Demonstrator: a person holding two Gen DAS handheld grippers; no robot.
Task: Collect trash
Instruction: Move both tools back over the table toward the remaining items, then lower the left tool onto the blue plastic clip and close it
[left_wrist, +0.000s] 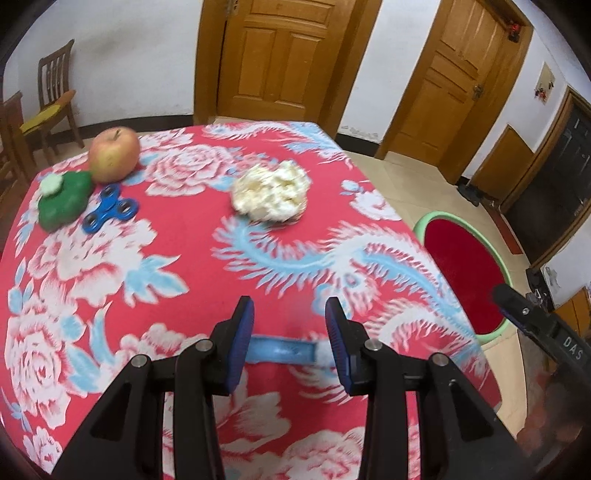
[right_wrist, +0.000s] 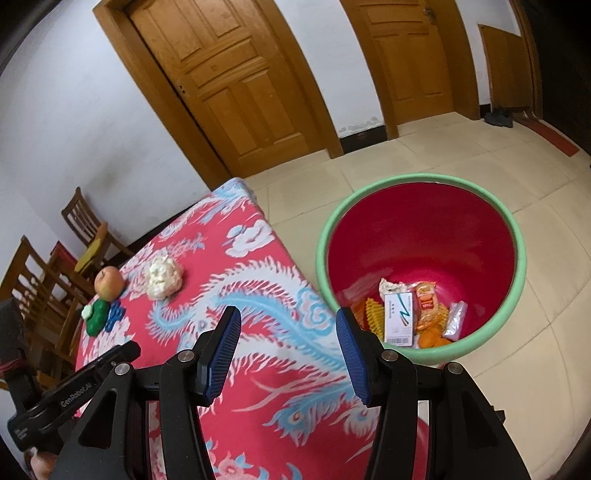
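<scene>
A crumpled white paper wad (left_wrist: 270, 195) lies on the red flowered tablecloth (left_wrist: 192, 236), well ahead of my open, empty left gripper (left_wrist: 290, 319). It also shows in the right wrist view (right_wrist: 163, 278). A red bin with a green rim (right_wrist: 517, 236) stands on the floor beside the table; it holds wrappers, a white box (right_wrist: 397, 318) and orange peel. My right gripper (right_wrist: 288, 334) is open and empty, above the table edge next to the bin. The bin shows in the left wrist view too (left_wrist: 463, 269).
An apple (left_wrist: 114, 154), a green toy (left_wrist: 64, 201) and a blue fidget spinner (left_wrist: 110, 212) sit at the table's far left. Wooden chairs (left_wrist: 55, 96) stand beyond it. Wooden doors (left_wrist: 284, 55) and a tiled floor (right_wrist: 388, 173) are behind.
</scene>
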